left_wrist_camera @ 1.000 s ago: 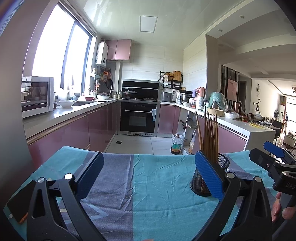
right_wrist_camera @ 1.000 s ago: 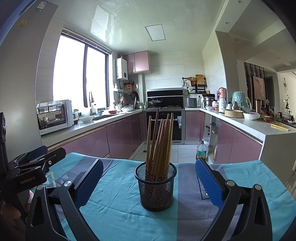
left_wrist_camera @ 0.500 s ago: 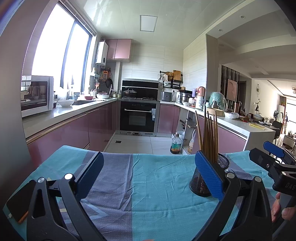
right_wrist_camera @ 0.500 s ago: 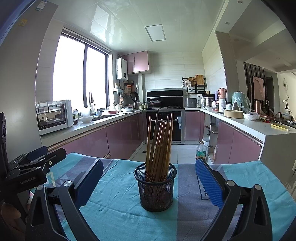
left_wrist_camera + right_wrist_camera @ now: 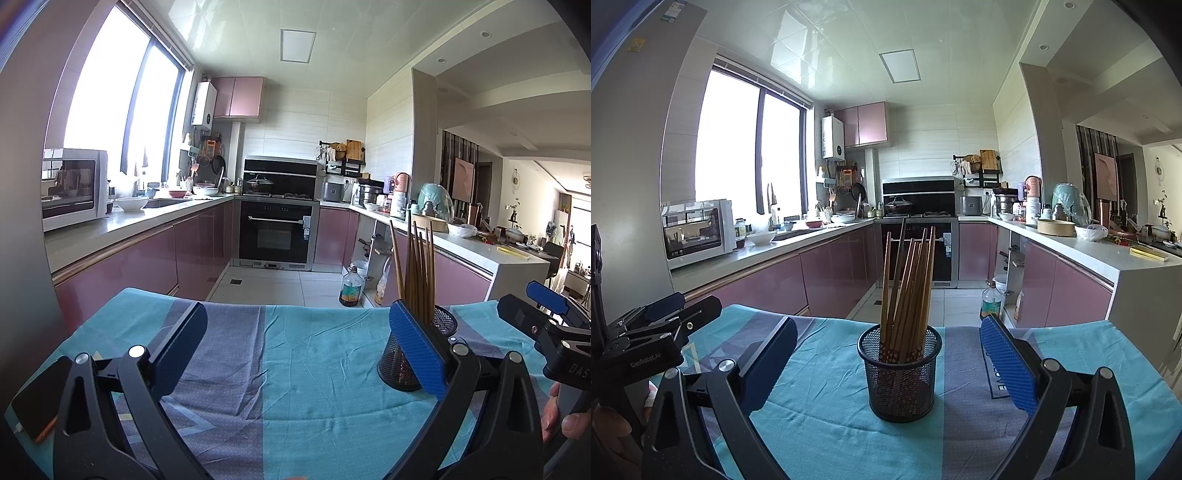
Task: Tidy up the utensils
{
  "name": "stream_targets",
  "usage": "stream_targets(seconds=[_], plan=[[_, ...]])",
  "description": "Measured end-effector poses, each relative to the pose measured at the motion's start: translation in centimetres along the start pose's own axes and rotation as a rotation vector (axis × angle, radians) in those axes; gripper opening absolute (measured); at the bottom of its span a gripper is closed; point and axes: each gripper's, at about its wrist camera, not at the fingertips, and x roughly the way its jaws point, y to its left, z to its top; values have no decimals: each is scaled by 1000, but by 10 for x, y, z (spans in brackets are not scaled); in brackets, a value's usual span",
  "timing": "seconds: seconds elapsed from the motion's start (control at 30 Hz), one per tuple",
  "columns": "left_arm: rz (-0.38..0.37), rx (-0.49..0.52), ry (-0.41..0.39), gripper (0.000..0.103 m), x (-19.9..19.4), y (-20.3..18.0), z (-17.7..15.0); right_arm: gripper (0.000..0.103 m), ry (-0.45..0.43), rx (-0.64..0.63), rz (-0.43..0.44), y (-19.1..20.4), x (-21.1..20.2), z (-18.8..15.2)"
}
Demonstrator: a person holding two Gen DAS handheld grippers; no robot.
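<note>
We judge the task nearly done: chopsticks (image 5: 908,291) stand in the mesh holder (image 5: 899,373), left gripper (image 5: 295,349) and right gripper (image 5: 886,363) both spread wide, empty.

Left wrist view: low over tablecloth (image 5: 314,362), facing oven (image 5: 275,232). Right wrist view: same heading, close behind mesh holder (image 5: 899,373). Shared: holder, cloth, kitchen counters.

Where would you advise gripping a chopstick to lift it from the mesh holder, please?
Probably by its bare upper end, coming from above. The chopsticks stand nearly upright, fanned apart at the top, while the mesh holder encloses their lower halves. The right gripper, open, faces them.
</note>
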Motion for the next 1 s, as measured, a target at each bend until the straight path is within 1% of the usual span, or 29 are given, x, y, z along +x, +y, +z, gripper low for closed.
stream_targets(seconds=[1.0], plan=[[-3,-3,5,97,-1,-3,-1,96,-8,-4,-9,3,-1,5]])
